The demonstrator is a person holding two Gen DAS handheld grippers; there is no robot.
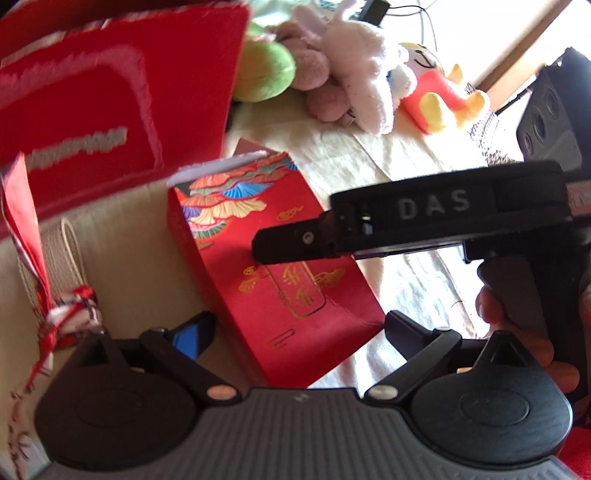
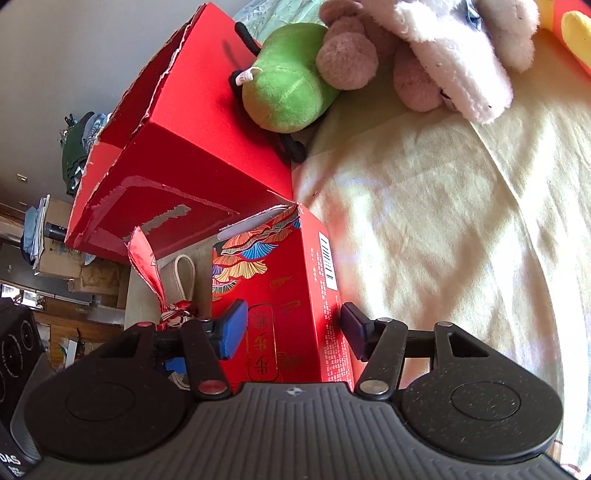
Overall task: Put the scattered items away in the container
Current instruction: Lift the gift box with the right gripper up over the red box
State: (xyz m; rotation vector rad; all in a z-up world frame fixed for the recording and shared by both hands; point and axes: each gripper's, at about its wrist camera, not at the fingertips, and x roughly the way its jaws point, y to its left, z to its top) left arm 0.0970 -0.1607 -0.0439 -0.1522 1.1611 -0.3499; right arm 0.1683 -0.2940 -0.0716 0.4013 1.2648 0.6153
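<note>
The large red box (image 1: 92, 99) is motion-blurred in the left wrist view, its silver lettering unreadable. The right gripper (image 1: 258, 247) covers part of the small red box (image 1: 273, 258). The yellow-and-red plush (image 2: 569, 29) is cut off at the right wrist picture's top-right corner.

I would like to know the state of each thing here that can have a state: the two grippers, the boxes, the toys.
left gripper: open, around the patterned red box's near end
right gripper: straddles the box; contact unclear
patterned red box: lying down, top end torn open
large red box: torn edges
green plush toy: lying against the large red box
pink plush toy: lying down
</note>
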